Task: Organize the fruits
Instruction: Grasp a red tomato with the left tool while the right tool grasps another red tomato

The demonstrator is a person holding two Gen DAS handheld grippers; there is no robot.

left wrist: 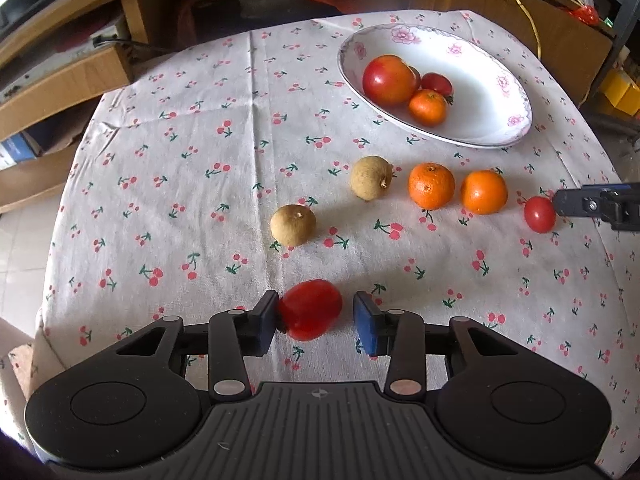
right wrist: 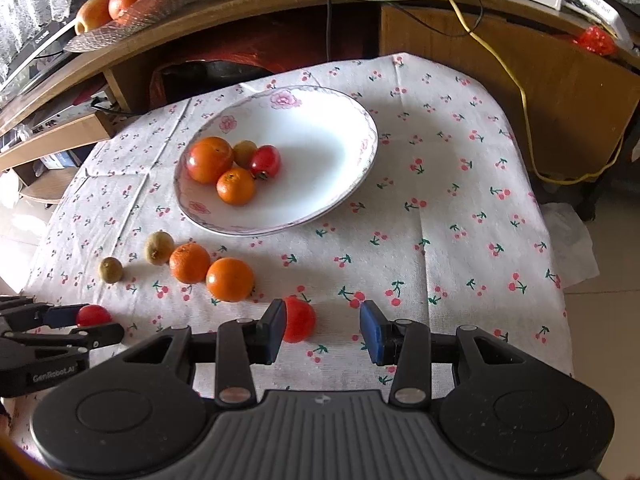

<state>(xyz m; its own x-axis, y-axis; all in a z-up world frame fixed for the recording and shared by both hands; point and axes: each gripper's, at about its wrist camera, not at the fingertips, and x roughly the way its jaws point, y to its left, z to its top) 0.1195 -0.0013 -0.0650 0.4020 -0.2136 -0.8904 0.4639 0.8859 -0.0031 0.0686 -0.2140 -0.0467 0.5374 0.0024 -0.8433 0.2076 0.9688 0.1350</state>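
Nearest the lens in each wrist view is a cherry tomato sitting between spread jaws: the left gripper (left wrist: 314, 322) brackets one cherry tomato (left wrist: 310, 309), whose skin touches the left pad while the right pad stands clear of it, so nothing is clamped yet. The right gripper (right wrist: 323, 330) is in the same posture, jaws apart, with a second cherry tomato (right wrist: 298, 319) against its left pad and a wide gap on the other side. Both tools seem lined up this way so that a simple squeeze would take each small, round, roll-prone fruit from the cherry-print tablecloth (left wrist: 200, 200). Beyond them, loose on the cloth, lie two brownish longans (left wrist: 293, 225) and two mandarins (left wrist: 431, 185) in a rough row, well apart from the grippers. The flowered white dish (right wrist: 320, 208) at the far side already holds a large tomato (right wrist: 210, 159), a mandarin, a small tomato and a longan, which suggests it is the collecting place. The sorting looks partly done, with six fruits not yet in the dish. Closing gently matters, since soft tomatoes bruise or squirt sideways.
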